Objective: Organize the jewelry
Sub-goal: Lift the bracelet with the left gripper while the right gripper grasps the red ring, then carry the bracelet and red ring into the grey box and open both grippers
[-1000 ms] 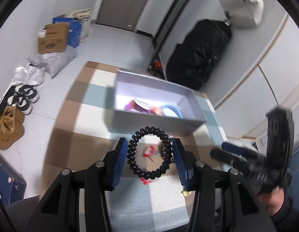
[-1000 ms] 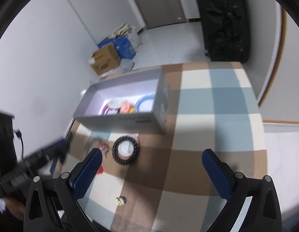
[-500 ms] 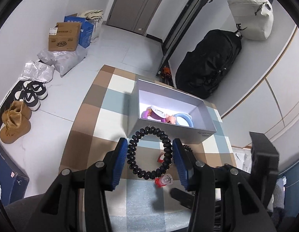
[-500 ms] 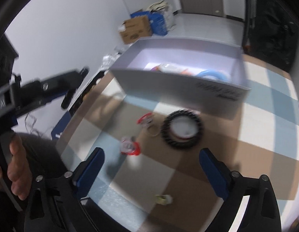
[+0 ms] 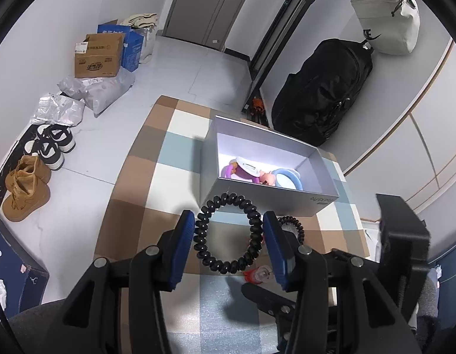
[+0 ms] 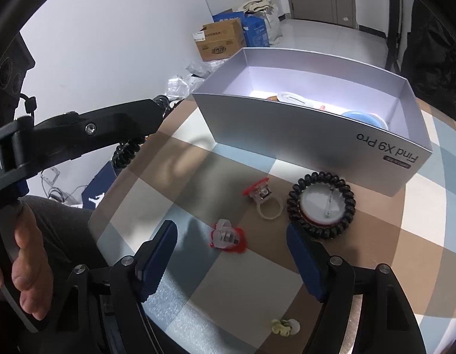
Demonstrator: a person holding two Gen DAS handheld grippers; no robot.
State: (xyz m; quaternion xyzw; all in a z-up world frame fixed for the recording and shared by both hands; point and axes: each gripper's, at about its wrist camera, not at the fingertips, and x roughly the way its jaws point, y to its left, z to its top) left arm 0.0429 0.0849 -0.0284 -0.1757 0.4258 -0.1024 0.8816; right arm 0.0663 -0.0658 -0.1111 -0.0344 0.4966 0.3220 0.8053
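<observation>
Above the checked mat (image 5: 157, 183), L gripper (image 5: 229, 240) holds black coil bracelet (image 5: 228, 233). R gripper (image 6: 230, 253) has come lower, jaws just closing w/ red-clear ring (image 6: 226, 237) between, not pinched yet. Box (image 6: 316, 135) waits behind; pick is next, I think.

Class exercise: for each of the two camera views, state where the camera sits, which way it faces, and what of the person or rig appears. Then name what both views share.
Left wrist: rides the left claw, looking down at the black coil bracelet it grips, grey box beyond.
Right wrist: rides the right claw, jaws closing around a red ring on the checked mat; a hand shows.
Shared: box, mat, ring.
</observation>
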